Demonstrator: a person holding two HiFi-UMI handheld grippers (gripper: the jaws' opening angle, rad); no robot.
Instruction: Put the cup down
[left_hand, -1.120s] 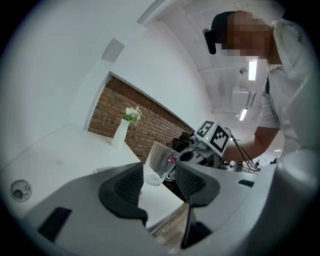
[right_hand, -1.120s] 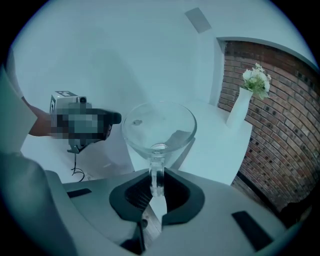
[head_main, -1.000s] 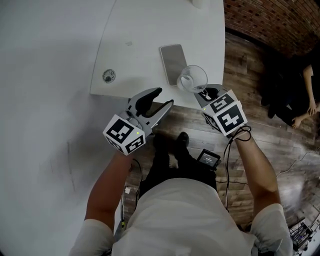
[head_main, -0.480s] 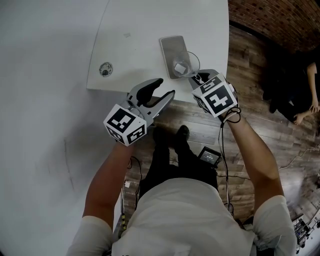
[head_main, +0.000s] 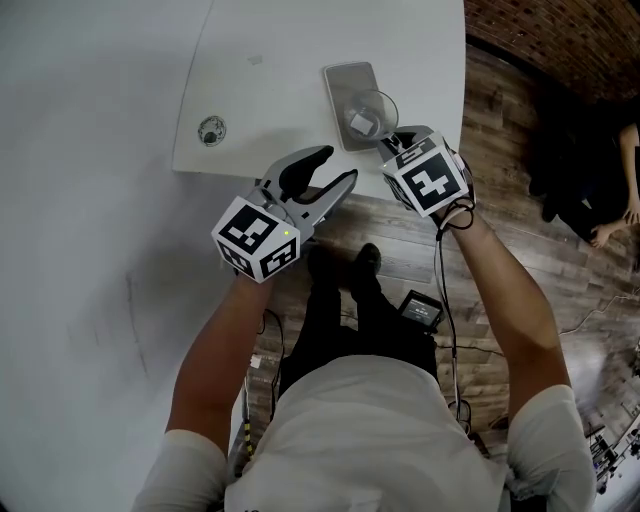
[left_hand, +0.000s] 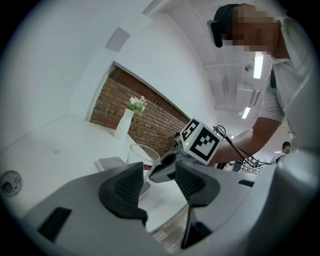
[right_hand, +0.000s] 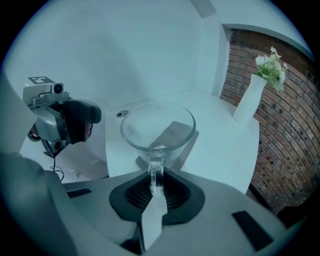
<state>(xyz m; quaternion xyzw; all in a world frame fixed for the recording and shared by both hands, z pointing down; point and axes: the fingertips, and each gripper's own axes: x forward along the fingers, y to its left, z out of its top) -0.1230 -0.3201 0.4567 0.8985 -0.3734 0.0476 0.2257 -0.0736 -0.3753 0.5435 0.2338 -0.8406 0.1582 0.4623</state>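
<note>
A clear glass cup (head_main: 368, 118) hangs over the near part of the white table (head_main: 280, 60), right above a phone (head_main: 347, 82). My right gripper (head_main: 393, 141) is shut on the cup's handle; in the right gripper view the cup (right_hand: 157, 127) sits upright just ahead of the right gripper (right_hand: 156, 182). My left gripper (head_main: 328, 176) is open and holds nothing, at the table's near edge, left of the cup. In the left gripper view the cup (left_hand: 142, 156) shows beyond the left gripper (left_hand: 160, 182); its base is hidden by a pad.
A white vase with flowers (right_hand: 256, 90) stands at the table's far side. A round grommet (head_main: 211, 130) sits in the tabletop at the near left. Past the table's right edge are wooden floor (head_main: 520, 150) and a brick wall (head_main: 560, 40).
My right gripper has carried the cup forward and leftward from the table's near right edge to above the phone. The left gripper has shifted slightly forward.
</note>
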